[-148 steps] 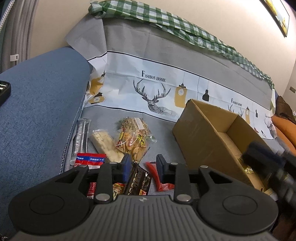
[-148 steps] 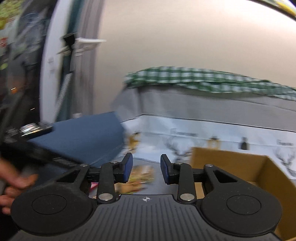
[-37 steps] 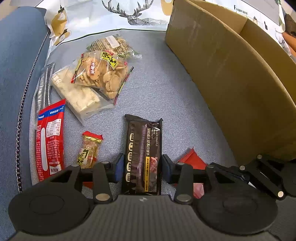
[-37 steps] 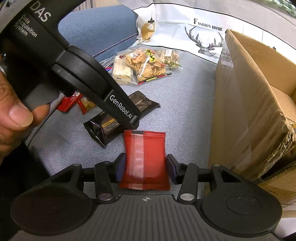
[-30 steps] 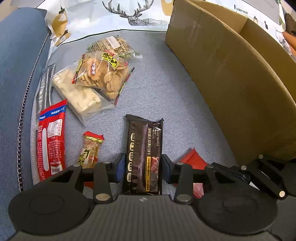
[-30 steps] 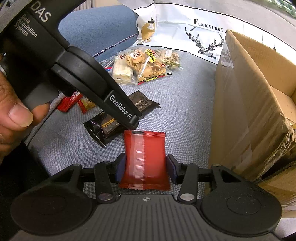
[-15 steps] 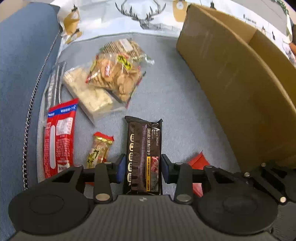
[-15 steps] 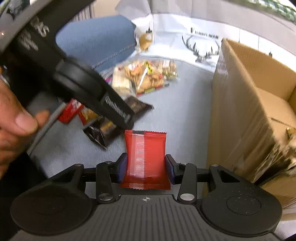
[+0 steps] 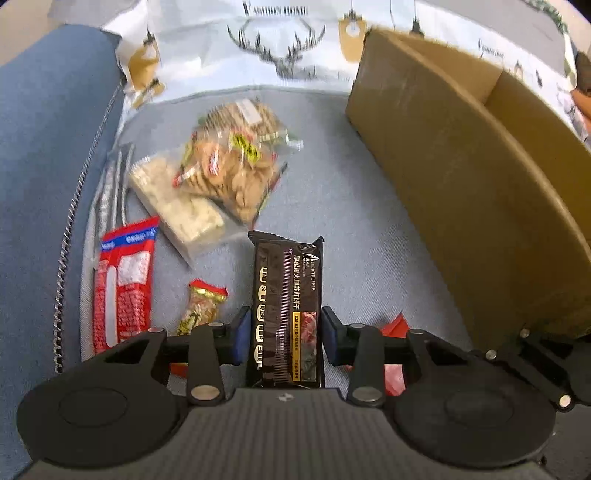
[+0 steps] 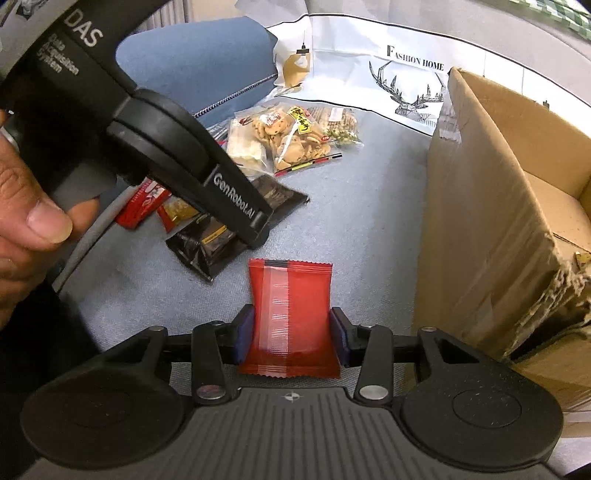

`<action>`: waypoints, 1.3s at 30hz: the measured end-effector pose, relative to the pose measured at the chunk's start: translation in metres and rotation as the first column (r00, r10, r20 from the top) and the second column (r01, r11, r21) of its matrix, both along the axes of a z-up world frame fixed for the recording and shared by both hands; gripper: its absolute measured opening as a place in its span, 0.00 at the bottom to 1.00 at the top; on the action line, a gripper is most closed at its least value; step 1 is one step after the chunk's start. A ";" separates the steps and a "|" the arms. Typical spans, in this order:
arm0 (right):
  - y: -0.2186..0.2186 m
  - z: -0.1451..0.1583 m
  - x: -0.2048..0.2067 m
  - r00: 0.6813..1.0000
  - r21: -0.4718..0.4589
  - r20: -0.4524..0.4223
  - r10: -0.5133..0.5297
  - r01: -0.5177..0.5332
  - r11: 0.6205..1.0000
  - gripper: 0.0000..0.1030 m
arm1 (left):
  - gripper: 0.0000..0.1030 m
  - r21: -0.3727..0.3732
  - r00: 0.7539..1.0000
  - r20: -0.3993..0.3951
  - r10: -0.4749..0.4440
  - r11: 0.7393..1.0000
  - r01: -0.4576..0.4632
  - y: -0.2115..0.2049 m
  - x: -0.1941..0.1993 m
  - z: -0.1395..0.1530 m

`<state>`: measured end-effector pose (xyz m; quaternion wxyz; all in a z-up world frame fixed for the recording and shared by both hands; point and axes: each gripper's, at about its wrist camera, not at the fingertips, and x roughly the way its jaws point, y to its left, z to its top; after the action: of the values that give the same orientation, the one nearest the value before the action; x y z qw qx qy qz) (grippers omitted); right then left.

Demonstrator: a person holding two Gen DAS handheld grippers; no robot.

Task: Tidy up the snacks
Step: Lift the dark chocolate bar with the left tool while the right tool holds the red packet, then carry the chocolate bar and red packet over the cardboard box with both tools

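Gripping a light, crinkly red packet [image 10: 291,314] by its long edges, the right gripper [image 10: 291,339] has its jaws narrowed on it; the left gripper [image 9: 284,334] likewise pinches the stiffer black biscuit pack [image 9: 287,306]. Beyond, loose snacks lie on the sofa seat [image 9: 332,199] beside the cardboard box [image 10: 491,206].

Non-task items: sofa, printed cover, checked cloth.

A blue fabric sofa armrest [image 9: 44,122] with a light stitched seam rises at the left. A grey cover [image 9: 332,206] lies over the seat. Its white band [image 10: 369,51] bears a black stag drawing [image 9: 282,44], yellow hanging-lamp motifs [image 10: 297,64] and the words "Fashion Home". A green-and-white checked cloth [image 10: 554,14] shows at the upper right edge of the right wrist view.
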<state>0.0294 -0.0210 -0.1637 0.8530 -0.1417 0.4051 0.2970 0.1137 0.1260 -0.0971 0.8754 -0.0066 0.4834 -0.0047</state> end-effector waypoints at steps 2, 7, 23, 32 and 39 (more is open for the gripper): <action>-0.001 0.003 -0.002 1.000 0.003 0.012 0.010 -0.010 1.000 0.43 | 0.42 0.000 0.999 0.041 0.013 1.000 -0.013 0.000 -0.005 0.006; -0.002 0.013 -0.014 0.998 0.022 0.055 0.044 -0.045 0.999 0.43 | 0.42 -0.029 0.979 0.191 0.067 0.998 -0.063 0.010 -0.028 0.031; -0.044 0.118 -0.028 0.959 0.230 0.283 -0.010 -0.058 0.972 0.43 | 0.42 -0.174 0.887 0.425 0.183 0.978 -0.118 0.024 -0.072 0.074; -0.112 0.175 0.032 0.899 0.323 0.402 -0.174 0.039 0.946 0.42 | 0.42 -0.174 0.873 0.467 0.141 0.982 -0.066 0.002 -0.065 0.095; -0.166 0.177 0.081 0.851 0.315 0.442 -0.285 0.151 0.937 0.42 | 0.42 -0.147 0.878 0.468 0.103 0.988 -0.038 -0.019 -0.049 0.106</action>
<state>0.1101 -0.1866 0.0134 0.9661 -0.0468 0.1502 0.2048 0.0643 0.1067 0.0087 0.9641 -0.0814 0.2528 -0.0066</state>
